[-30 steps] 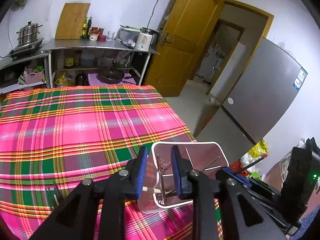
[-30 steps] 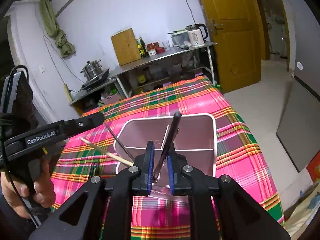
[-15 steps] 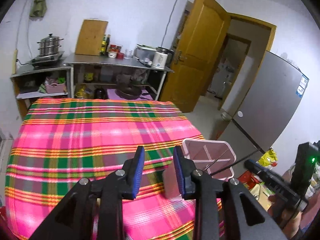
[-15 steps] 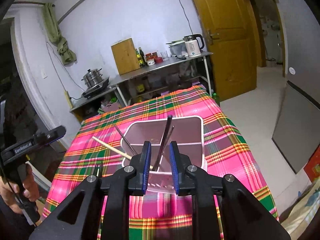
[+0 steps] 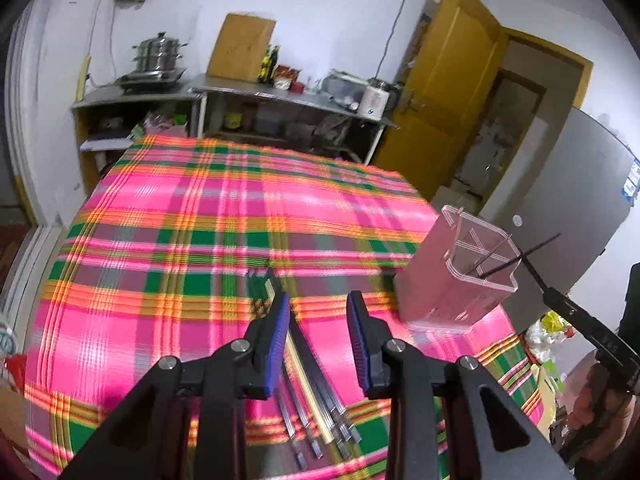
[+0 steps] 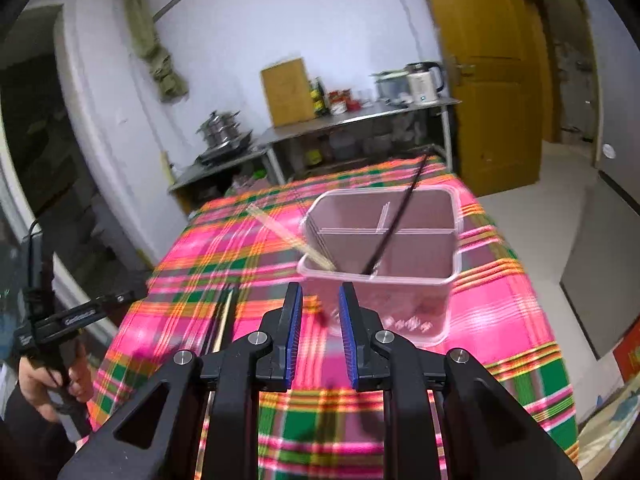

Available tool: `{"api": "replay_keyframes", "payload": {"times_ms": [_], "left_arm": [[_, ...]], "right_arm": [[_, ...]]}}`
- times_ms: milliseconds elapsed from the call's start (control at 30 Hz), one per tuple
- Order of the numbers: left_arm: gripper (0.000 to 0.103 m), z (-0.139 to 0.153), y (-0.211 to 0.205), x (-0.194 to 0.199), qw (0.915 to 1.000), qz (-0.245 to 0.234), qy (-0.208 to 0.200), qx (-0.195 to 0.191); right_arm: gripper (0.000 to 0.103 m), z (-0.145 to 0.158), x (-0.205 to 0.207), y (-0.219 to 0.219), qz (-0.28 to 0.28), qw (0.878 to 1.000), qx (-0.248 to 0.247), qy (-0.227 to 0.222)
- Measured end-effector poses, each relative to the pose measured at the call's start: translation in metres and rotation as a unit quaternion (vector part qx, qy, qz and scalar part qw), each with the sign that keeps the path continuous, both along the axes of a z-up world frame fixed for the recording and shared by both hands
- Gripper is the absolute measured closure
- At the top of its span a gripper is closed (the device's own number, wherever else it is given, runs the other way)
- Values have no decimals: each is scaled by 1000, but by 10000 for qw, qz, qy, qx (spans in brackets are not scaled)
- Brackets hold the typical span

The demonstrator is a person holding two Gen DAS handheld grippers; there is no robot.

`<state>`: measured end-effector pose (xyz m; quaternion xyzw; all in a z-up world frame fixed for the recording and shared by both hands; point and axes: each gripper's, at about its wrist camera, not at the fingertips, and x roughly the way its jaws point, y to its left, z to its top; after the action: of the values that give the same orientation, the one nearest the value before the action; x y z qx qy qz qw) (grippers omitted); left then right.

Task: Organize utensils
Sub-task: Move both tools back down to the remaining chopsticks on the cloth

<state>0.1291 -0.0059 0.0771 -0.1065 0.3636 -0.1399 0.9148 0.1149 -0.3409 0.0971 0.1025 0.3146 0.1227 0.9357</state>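
Kitchen table (image 5: 168, 216) under a pink, green and orange plaid cloth. Near the right edge, a translucent pink utensil holder (image 6: 384, 256) with dividers, already holding a dark chopstick (image 6: 394, 224) and a pale wooden one (image 6: 288, 236), both leaning outward against the rim. At the front of the table, a loose bundle of chopsticks (image 5: 316, 380), seemingly about 6, blurred by motion, lying flat, still to be sorted. Left tongs (image 5: 318, 340) apart and empty, poised directly above that bundle, probably to pick the next piece. Right tongs (image 6: 318, 332) apart and empty, just in front of the holder, touching nothing.
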Motion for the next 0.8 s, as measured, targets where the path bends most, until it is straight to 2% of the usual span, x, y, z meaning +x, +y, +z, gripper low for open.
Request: {"api": "replay_keyframes", "payload": {"times_ms": [333, 800], "left_arm": [[72, -41, 11, -14, 9990, 145, 412, 98], [72, -90, 9, 10, 9957, 204, 879, 227]], "right_arm": [[84, -29, 1, 40, 545, 9978, -115, 360], [84, -72, 18, 79, 1011, 9908, -208, 874]]}}
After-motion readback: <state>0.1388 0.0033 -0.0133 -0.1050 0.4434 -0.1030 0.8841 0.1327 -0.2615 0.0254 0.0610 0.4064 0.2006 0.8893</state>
